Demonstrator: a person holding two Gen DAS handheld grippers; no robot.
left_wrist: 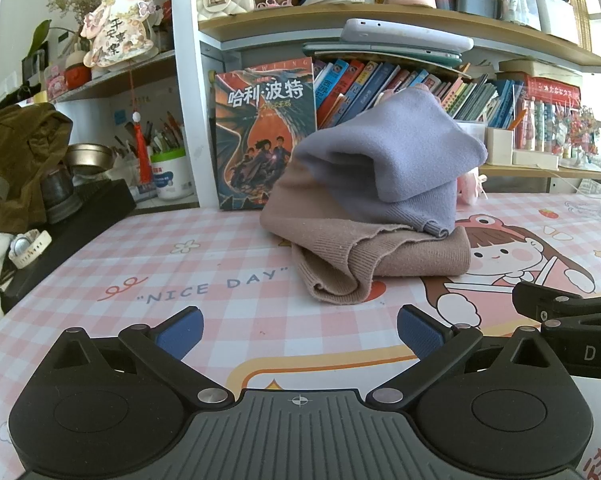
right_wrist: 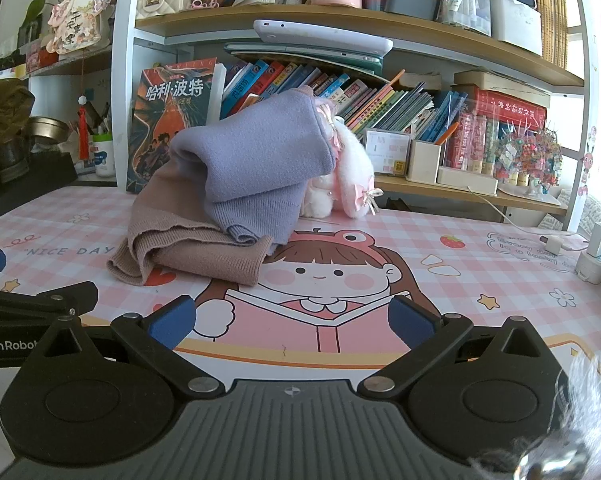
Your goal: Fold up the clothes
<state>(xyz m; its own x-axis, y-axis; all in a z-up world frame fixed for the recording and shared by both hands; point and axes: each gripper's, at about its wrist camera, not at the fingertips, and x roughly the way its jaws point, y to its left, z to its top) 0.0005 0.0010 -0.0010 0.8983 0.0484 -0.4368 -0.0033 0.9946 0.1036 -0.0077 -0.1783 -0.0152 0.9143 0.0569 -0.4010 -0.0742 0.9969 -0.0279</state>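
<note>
While both grippers hover empty near front edge of desk mat (left_wrist: 100, 264): left gripper (left_wrist: 299, 330) jaws apart; right gripper (right_wrist: 292, 320) jaws apart. Lilac garment (left_wrist: 396, 148) stacked folded atop folded tan knit (left_wrist: 380, 256), mid-mat toward back edge. Folding judged near complete; nothing unfolded visible.

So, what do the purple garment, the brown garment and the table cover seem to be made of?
Purple garment: soft knit, probably fleecy; matte, ribbed hem.
Brown garment: fine rib knit, perhaps wool or acrylic; visible ribs, wavy edge.
Table cover: likely printed plastic or vinyl; smooth, with a slight sheen.
</note>
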